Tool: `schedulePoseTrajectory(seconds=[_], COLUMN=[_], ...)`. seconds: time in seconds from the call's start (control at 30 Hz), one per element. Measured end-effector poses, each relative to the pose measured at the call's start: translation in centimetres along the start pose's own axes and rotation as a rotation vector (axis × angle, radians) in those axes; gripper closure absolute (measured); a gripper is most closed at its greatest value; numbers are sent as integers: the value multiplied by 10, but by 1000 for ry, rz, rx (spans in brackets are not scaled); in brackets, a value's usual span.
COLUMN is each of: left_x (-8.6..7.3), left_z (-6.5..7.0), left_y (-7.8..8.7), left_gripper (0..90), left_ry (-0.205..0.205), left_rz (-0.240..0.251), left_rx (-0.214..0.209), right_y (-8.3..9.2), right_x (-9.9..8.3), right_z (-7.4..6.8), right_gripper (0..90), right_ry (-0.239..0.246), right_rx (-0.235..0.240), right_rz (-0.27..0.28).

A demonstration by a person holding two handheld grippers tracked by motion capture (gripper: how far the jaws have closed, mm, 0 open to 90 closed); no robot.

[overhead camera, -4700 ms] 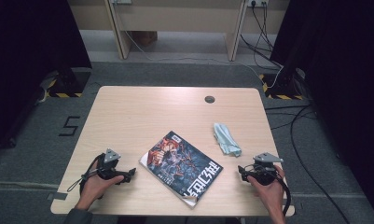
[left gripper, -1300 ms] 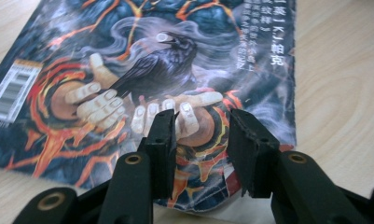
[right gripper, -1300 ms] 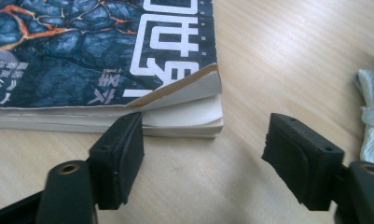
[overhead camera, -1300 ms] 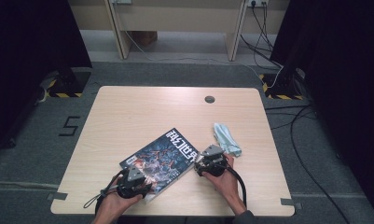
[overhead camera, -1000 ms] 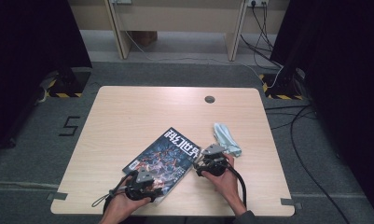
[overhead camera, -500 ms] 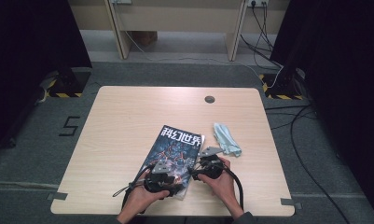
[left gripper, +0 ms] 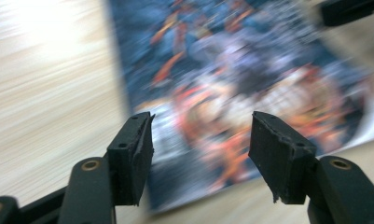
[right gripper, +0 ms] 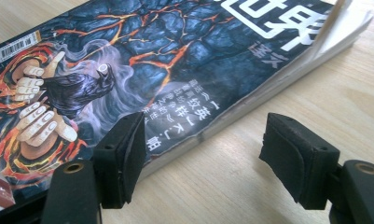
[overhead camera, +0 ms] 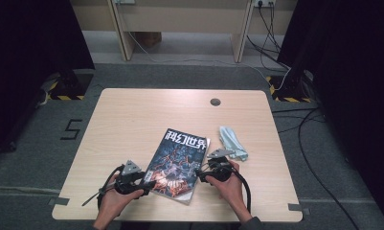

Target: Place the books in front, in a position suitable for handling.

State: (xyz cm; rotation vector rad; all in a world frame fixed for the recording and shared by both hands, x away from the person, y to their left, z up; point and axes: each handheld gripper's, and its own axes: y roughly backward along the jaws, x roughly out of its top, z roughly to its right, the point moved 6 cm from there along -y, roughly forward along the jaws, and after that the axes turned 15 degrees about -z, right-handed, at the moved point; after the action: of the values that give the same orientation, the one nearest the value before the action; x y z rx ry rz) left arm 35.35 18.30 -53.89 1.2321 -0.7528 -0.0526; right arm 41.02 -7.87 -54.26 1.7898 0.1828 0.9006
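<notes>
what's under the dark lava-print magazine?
The dark lava-print magazine lies flat on the light wooden table; bare wood shows all round it. Its stacked page edges show in the right gripper view. Whatever lies beneath the cover is hidden.

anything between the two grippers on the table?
The magazine lies flat between the left gripper and the right gripper, as the high view shows.

Left gripper view: the magazine (left gripper: 250,93) is smeared by motion blur, its cover art unreadable, its top cut by the frame edge.
Right gripper view: the magazine's (right gripper: 142,60) title is cut off at the top edge, its near corner hidden behind the tongs.
High view: the pale cloth (overhead camera: 231,142) is too small to identify; the person's forearms are cut off at the bottom.
</notes>
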Motion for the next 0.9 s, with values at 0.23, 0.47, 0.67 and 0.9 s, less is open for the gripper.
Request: schedulePoseTrajectory(seconds=[0.23, 0.47, 0.67, 0.9], left_x=[-6, -4, -2, 4], left_z=[6, 27, 42, 44], left_y=[-7, -10, -14, -18], left_gripper=[375, 378, 392, 402], left_ry=[-36, -90, -161, -155], left_rz=[-47, -56, -69, -59], left_rx=[4, 7, 44, 51], right_y=[-6, -13, -15, -17], right_x=[1, 6, 13, 21], right_z=[-6, 1, 9, 17], right_gripper=[315, 316, 321, 325], right_ry=[21, 2, -5, 4], right_rx=[9, -9, -34, -60], right_rz=[-18, -14, -10, 0])
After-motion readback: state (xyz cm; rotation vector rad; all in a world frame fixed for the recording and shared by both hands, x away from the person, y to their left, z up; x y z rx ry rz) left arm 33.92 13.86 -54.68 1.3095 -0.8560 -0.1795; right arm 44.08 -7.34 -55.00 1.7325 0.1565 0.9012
